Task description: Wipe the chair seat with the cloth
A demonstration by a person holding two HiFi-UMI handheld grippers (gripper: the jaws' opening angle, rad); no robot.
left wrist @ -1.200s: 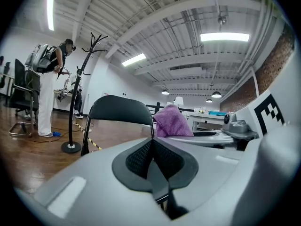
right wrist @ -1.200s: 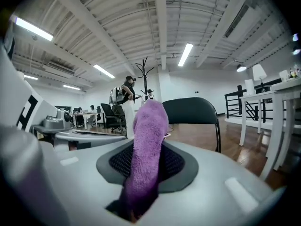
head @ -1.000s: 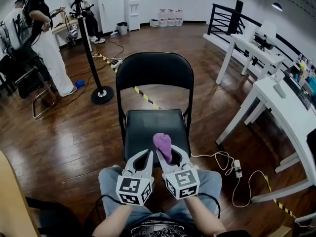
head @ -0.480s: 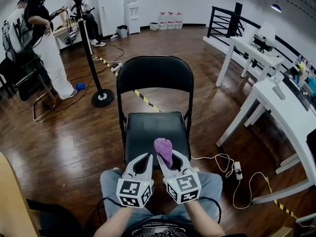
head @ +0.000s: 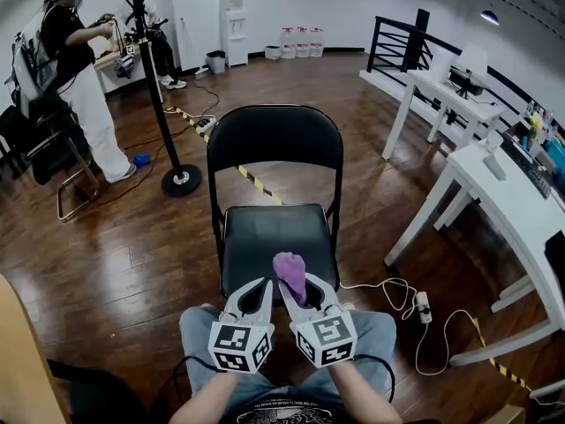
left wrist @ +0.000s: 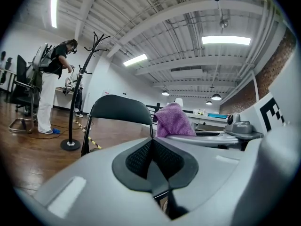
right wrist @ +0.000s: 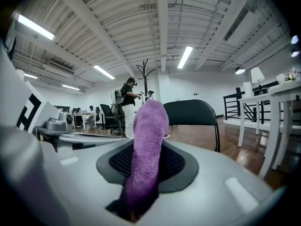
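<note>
A black folding chair (head: 275,140) stands in front of me, its seat (head: 274,237) bare. A purple cloth (head: 292,275) sticks up from my right gripper (head: 305,291), which is shut on it just above the seat's near edge. In the right gripper view the cloth (right wrist: 146,152) rises between the jaws with the chair back (right wrist: 192,111) behind it. My left gripper (head: 251,296) sits beside the right one, shut with nothing between its jaws. The left gripper view shows the cloth (left wrist: 174,121) and the chair back (left wrist: 117,111).
A coat stand (head: 163,104) rises left of the chair with yellow-black floor tape (head: 256,184) behind. White tables (head: 503,193) stand on the right, and a cable and power strip (head: 422,303) lie on the floor. A person in white trousers (head: 79,87) stands at far left.
Both grippers have drifted slightly towards me along the seat's near edge, still carrying the cloth. The head view shifted a little.
</note>
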